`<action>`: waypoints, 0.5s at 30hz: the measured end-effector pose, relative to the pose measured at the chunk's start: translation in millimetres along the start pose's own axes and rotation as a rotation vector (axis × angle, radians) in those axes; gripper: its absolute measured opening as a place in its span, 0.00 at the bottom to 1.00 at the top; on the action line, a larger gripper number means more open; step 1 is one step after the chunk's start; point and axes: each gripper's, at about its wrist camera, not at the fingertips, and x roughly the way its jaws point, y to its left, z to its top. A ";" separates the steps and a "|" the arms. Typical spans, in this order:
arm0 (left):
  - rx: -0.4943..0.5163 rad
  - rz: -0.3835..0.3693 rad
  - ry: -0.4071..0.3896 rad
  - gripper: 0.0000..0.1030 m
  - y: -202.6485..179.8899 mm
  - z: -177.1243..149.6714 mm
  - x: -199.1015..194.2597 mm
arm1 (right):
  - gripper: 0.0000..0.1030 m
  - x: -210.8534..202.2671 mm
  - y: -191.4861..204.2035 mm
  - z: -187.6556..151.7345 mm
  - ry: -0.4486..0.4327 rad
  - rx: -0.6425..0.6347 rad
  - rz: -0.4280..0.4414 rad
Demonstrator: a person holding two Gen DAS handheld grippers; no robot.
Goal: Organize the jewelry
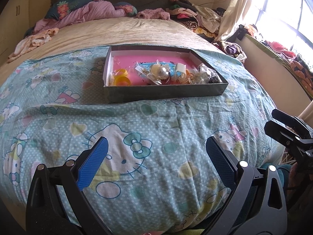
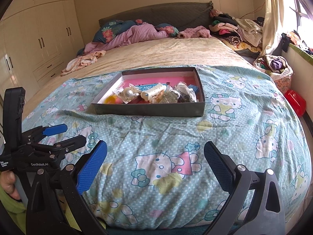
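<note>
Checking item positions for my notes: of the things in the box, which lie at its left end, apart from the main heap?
The yellow rings; they lie alone on the pink lining at the box left end.

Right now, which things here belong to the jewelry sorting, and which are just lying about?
Belongs to the job:
box
yellow rings
pearl piece
plastic bags of jewelry
left gripper, open
right gripper, open

Just lying about:
clothes pile
pink blanket
red box
wardrobe

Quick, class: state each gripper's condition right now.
Left gripper: open, holding nothing.
Right gripper: open, holding nothing.
</note>
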 end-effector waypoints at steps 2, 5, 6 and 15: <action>-0.018 0.028 0.018 0.91 8.1 -1.2 5.1 | 0.96 3.4 -10.2 1.7 0.006 0.025 -0.012; -0.074 0.064 0.022 0.91 31.4 0.0 11.6 | 0.96 9.6 -34.1 5.0 0.017 0.074 -0.050; -0.103 0.086 0.021 0.91 43.2 2.8 13.6 | 0.96 12.1 -44.7 7.5 0.019 0.090 -0.064; -0.432 0.491 -0.078 0.91 216.6 48.7 35.1 | 0.96 60.4 -213.4 30.2 0.093 0.305 -0.413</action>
